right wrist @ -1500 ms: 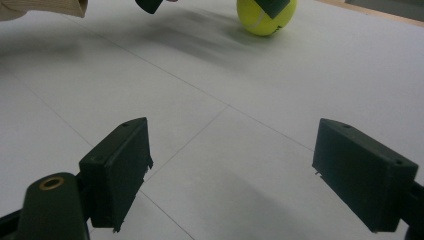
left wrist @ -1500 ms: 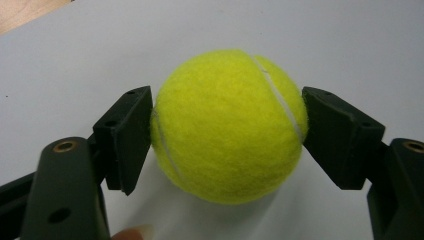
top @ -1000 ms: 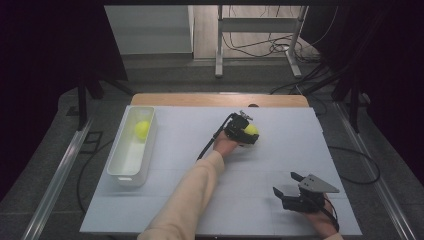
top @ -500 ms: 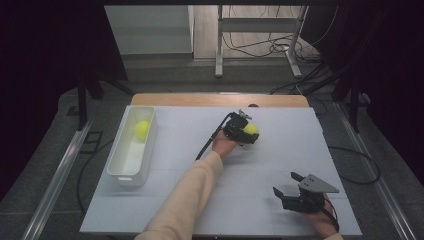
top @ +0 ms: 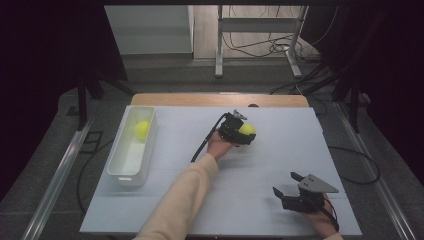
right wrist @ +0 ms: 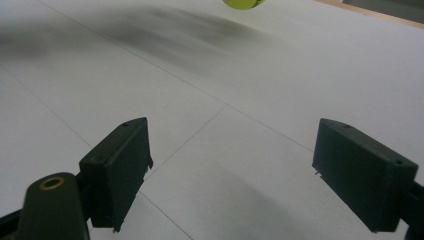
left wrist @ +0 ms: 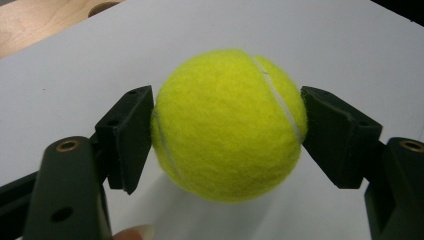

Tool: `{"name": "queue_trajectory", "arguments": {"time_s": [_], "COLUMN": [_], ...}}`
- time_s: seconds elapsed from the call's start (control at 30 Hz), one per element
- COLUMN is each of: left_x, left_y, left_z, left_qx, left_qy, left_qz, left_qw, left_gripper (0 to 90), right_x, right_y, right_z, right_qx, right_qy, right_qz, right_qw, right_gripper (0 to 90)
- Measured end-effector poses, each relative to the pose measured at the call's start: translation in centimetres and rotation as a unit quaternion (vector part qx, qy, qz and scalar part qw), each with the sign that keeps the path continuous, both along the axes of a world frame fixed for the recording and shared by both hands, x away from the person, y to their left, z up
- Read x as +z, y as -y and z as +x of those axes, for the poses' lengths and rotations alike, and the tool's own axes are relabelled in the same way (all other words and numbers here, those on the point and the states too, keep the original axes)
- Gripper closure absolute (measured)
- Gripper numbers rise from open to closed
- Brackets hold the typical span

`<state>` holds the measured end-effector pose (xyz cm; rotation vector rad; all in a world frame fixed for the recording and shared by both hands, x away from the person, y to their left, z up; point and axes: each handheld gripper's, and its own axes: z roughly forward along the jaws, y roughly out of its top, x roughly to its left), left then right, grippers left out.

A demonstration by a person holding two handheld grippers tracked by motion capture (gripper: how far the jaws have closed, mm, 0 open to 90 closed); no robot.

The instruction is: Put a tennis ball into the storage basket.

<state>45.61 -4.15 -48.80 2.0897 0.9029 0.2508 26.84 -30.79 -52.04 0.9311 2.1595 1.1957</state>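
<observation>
A yellow tennis ball [left wrist: 227, 125] sits between the black jaws of my left gripper [left wrist: 227, 132], and both pads press on its sides. In the high view this gripper [top: 241, 132] holds the ball [top: 247, 129] just above the white table, near the far middle. A second tennis ball [top: 142, 130] lies in the white bin [top: 126, 172] at the left. My right gripper [top: 286, 186] rests near the front right edge, jaws wide apart with nothing between them. In the right gripper view the jaws [right wrist: 232, 172] frame bare table, and the held ball [right wrist: 243, 3] peeks in at the top.
The white board [top: 280, 155] covers the table, with a wooden strip [top: 200, 100] along its far edge. A black cable [top: 202, 145] trails from the left gripper. Table legs and loose cables lie on the floor beyond.
The left gripper with the ball has shifted slightly and lifted a little off the table. The right gripper has stayed where it was.
</observation>
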Motion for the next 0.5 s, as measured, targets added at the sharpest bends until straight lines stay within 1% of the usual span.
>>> {"name": "queue_trajectory", "arguments": {"time_s": [0.2,0.4,0.5], "left_x": [0.2,0.3,0.4], "left_y": [-0.5,-0.7,-0.7], "left_z": [-0.4,-0.9,-1.1], "left_qx": [-0.001,-0.004,-0.008], "left_qy": [0.002,0.004,0.006], "left_qz": [-0.005,-0.011,-0.011], "left_qw": [1.0,0.9999,0.9999], "left_gripper": [25.8,25.8,25.7], "right_x": [0.0,0.0,0.0], "right_y": [0.0,0.0,0.0], "right_z": [0.0,0.0,0.0], "right_qx": [-0.001,-0.001,-0.002], "right_qy": [0.0,0.0,0.0], "right_qz": [0.0,-0.001,-0.001], "right_qw": [1.0,1.0,1.0], "right_gripper": [16.2,16.2,16.2]}}
